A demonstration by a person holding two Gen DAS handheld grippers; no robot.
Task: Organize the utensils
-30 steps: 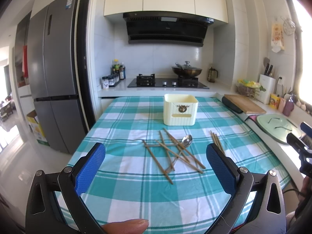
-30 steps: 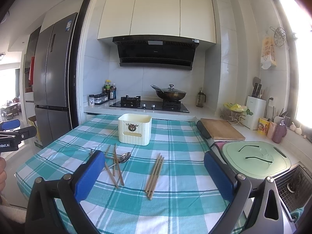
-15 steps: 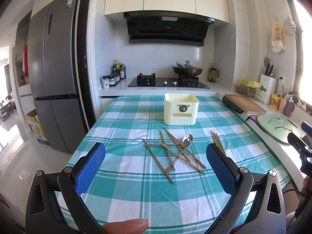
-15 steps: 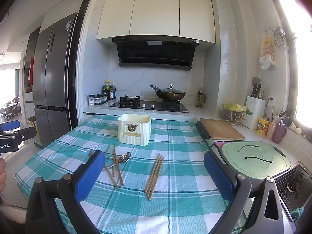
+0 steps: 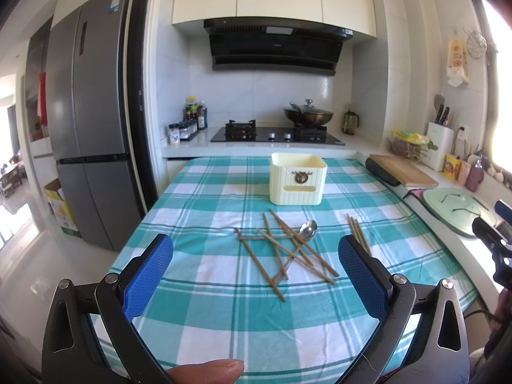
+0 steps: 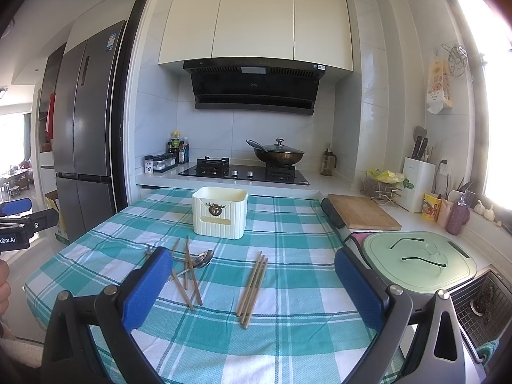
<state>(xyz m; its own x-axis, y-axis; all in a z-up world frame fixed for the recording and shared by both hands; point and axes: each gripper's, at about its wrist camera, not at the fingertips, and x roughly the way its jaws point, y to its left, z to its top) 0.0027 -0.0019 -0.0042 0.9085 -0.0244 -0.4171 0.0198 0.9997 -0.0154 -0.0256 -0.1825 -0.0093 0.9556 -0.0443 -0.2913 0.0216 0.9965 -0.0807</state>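
A cream utensil holder (image 5: 297, 179) stands at the middle of the teal checked tablecloth (image 5: 204, 316); it also shows in the right wrist view (image 6: 220, 212). In front of it lie several scattered wooden chopsticks (image 5: 281, 256) crossed over a metal spoon (image 5: 307, 229). A neat bundle of chopsticks (image 6: 252, 288) lies to their right, also in the left wrist view (image 5: 356, 232). My left gripper (image 5: 256, 275) is open and empty above the table's near edge. My right gripper (image 6: 252, 291) is open and empty, held near the bundle.
A wooden cutting board (image 6: 363, 216) and a green lid (image 6: 419, 260) sit on the counter to the right, with a sink (image 6: 483, 300) beyond. A stove with a wok (image 6: 276, 155) is behind the table. A fridge (image 5: 92, 112) stands at the left.
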